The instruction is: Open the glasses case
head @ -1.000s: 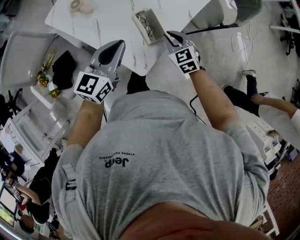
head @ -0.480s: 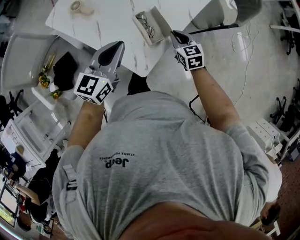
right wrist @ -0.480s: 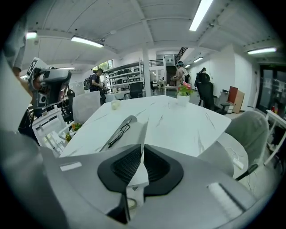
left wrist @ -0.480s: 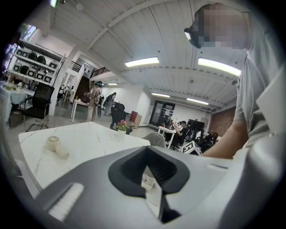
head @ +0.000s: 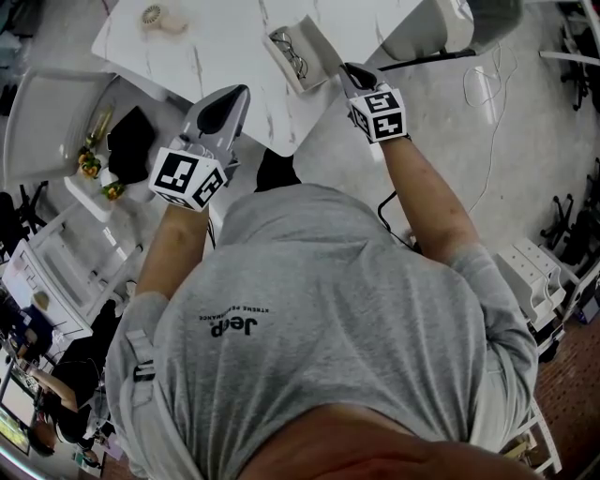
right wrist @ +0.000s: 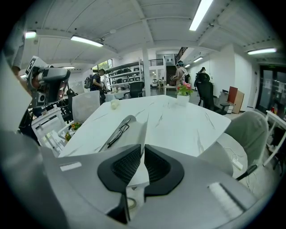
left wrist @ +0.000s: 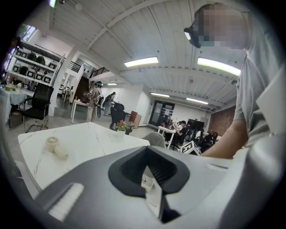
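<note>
A white glasses case [head: 281,64] lies near the front edge of the marble table [head: 206,47]. Dark-framed glasses [head: 289,52] lie in its tray. Its lid flap [head: 322,42] stands raised on the right side. My right gripper [head: 349,73] has just been closing and is shut on that flap. In the right gripper view the thin white flap [right wrist: 139,134] runs between the ribbed pads [right wrist: 127,164], and the glasses [right wrist: 117,132] lie just beyond. My left gripper [head: 225,98] hovers at the table's near edge, left of the case, shut and holding nothing. The case [left wrist: 148,183] shows past its jaws.
A small white fan [head: 153,14] sits at the table's far left corner. A flower pot [right wrist: 182,91] stands at the far end. A grey chair [head: 47,112] and a black item [head: 127,136] are on the left, with a white chair [head: 431,28] on the right.
The right gripper has shifted right and rolled, and the lid flap has swung up from the case to stand raised. The left gripper has stayed where it was.
</note>
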### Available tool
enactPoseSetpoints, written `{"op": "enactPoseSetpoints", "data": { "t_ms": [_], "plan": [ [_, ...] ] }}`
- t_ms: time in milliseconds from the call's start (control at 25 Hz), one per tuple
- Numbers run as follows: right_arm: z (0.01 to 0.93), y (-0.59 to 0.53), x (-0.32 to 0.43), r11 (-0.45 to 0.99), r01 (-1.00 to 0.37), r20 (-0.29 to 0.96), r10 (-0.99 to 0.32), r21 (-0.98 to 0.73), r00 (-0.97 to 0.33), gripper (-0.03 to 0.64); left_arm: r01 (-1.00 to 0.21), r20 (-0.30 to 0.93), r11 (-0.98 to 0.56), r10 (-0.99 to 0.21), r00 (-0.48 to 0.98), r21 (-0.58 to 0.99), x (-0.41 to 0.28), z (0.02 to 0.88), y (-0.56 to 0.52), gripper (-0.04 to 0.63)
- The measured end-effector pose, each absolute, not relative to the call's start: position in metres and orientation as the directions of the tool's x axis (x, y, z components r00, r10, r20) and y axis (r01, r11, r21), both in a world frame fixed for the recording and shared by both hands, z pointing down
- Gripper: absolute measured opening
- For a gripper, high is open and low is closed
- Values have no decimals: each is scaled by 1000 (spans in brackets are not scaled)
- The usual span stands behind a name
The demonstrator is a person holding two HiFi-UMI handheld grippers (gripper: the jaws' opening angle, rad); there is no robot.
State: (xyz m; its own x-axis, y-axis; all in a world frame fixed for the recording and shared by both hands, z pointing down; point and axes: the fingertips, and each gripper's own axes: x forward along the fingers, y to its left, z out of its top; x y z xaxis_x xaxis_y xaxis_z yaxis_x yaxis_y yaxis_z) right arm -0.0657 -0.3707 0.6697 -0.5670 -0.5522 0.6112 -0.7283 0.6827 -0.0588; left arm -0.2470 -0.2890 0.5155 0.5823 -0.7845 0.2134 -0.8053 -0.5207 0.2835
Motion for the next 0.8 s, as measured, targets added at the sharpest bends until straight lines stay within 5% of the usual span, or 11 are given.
{"op": "enactPoseSetpoints", "data": {
  "t_ms": [440,800],
  "plan": [
    [619,-359,-51,704,-708,518,-583,-64,-626,83,-772,187,-584,-753,631,250,-218,488,-296,54],
    [515,-338,69,522,-852,347,-791,-45,-503,84,-618,114,-764,-608,786,185,-120,430,-312,54]
  ]
}}
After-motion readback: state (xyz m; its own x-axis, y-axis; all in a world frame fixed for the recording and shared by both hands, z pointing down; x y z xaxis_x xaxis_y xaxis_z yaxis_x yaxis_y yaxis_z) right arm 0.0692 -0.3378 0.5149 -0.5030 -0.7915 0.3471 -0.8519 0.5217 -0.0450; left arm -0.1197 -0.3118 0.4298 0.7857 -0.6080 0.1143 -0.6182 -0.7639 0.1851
